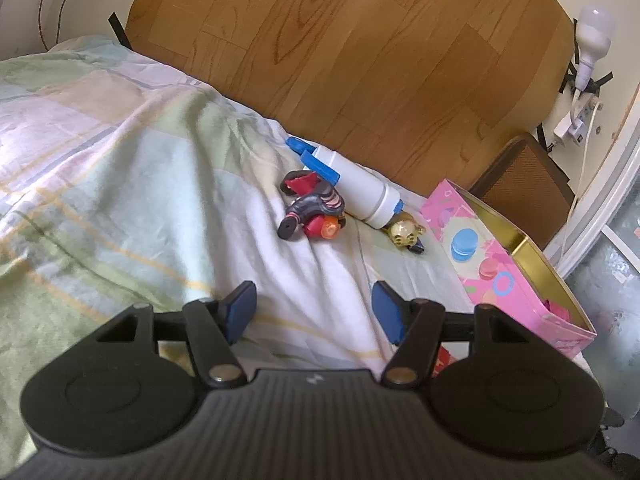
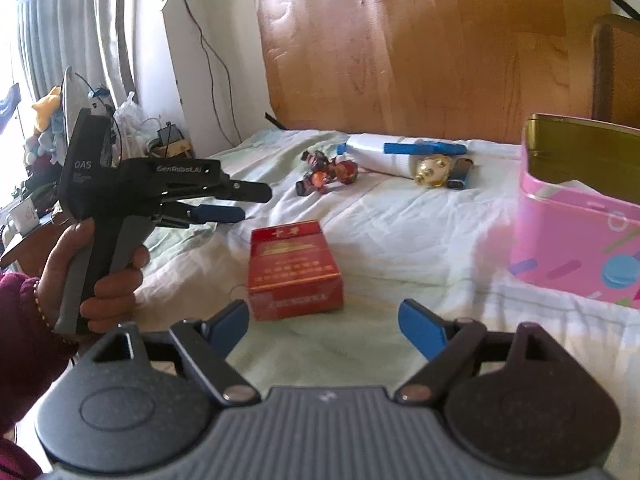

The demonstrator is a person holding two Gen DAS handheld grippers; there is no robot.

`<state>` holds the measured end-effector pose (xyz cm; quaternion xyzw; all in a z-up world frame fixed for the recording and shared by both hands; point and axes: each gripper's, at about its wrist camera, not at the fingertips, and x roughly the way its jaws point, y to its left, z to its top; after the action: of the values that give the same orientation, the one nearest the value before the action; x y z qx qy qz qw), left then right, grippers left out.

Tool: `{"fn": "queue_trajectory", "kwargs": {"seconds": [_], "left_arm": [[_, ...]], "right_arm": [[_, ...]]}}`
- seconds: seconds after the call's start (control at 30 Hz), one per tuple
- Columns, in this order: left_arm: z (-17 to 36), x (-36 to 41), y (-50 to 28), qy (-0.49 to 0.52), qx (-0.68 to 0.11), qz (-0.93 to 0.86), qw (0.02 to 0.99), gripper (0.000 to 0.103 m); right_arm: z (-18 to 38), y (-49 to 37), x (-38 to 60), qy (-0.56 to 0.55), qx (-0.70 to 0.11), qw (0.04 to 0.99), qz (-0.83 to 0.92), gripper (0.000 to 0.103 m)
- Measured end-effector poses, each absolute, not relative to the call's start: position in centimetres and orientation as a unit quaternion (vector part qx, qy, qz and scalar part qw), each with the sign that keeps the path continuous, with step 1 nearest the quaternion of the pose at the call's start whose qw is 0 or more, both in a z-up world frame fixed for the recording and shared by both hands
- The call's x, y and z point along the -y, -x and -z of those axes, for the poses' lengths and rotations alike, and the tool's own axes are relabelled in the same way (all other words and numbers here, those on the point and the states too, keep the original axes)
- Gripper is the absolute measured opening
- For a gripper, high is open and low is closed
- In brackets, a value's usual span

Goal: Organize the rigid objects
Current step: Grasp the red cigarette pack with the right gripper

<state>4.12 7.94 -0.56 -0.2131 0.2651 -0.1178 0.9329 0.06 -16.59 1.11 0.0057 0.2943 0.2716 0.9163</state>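
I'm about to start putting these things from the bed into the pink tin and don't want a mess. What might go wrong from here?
1. The red box lies on soft, wrinkled bedding, so the open right tongs may catch cloth with it.
2. The white bottle, toy and gold ball lie close together; grabbing one could nudge the rest.
3. The pink tin may tip on the soft bed.
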Motion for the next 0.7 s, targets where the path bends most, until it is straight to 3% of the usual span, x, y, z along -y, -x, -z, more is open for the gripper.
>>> {"fn": "queue_trajectory", "kwargs": {"seconds": [0.17,0.33,0.7], "left_arm": [[0.5,-8.0,-4.1,0.214,-0.265,0.122,0.932,0.066],[0.5,-8.1,-4.0,0.218,-0.263,0.125,0.931,0.066],[0.3,-8.3,-3.9,0.232,-0.273,0.142,0.923,0.066]], "right_arm": [[-1.0,-0.6,15.5,0.017,-0.292,0.928,-0.232,0.078],[-0.7,-2.1,18.5,-0.067,-0.305,0.933,-0.179,0.073],[-1.0,-1.6,18.3,-0.06,-0.291,0.929,-0.22,0.073]]}}
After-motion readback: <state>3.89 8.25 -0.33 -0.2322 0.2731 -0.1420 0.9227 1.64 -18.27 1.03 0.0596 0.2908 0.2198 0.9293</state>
